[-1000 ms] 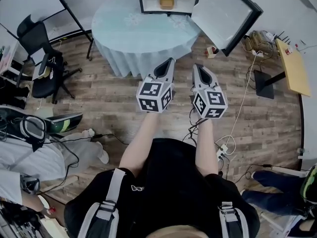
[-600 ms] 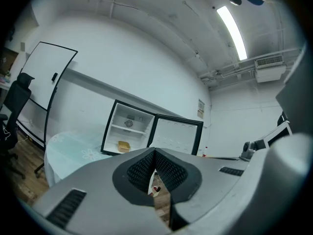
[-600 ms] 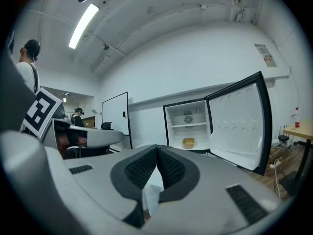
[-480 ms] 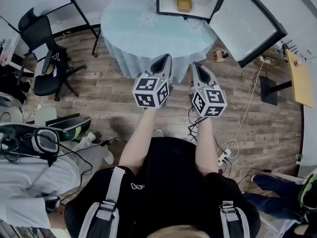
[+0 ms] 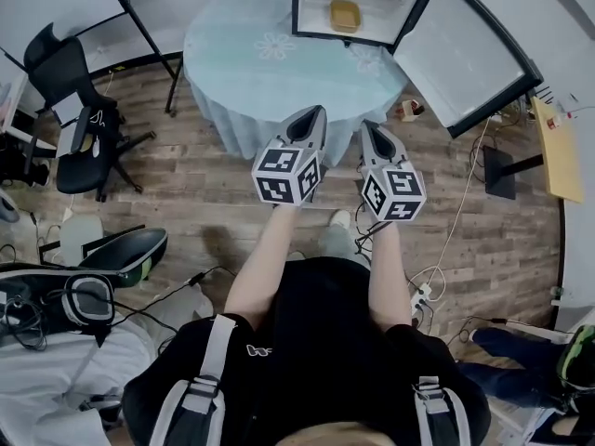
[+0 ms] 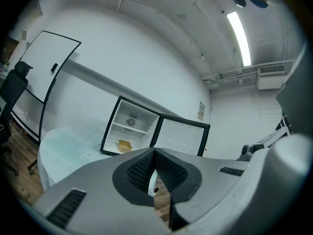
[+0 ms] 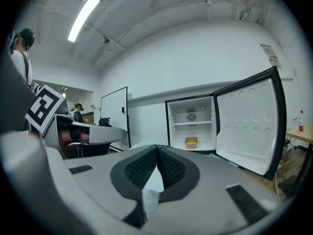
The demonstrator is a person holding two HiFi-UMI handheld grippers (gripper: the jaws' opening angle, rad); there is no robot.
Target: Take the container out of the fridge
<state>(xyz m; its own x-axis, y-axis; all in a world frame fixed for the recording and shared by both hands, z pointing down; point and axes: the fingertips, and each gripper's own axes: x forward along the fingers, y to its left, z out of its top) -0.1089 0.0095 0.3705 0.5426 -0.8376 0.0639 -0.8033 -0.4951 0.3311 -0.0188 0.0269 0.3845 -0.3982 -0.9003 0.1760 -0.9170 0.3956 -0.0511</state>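
Note:
A small fridge [image 5: 321, 7] stands open on the far side of a round table [image 5: 270, 63], its door [image 5: 469, 54] swung out to the right. A yellow container [image 5: 345, 15] rests on the fridge's bottom shelf; the same container [image 6: 125, 145] shows in the left gripper view and again [image 7: 191, 142] in the right gripper view. My left gripper [image 5: 315, 111] and right gripper [image 5: 366, 125] hover side by side near the table's near edge, well short of the fridge. Both are shut and empty.
A pale cloth with flower prints covers the round table. Black office chairs [image 5: 79, 128] stand at the left. Cables and a power strip [image 5: 423, 291] lie on the wooden floor at the right, near a yellow desk [image 5: 558, 147]. A whiteboard [image 6: 46, 77] leans at the left wall.
The view has shifted a little, and the fridge and table sit slightly lower and nearer than a second ago. Both grippers stay shut and keep side by side.

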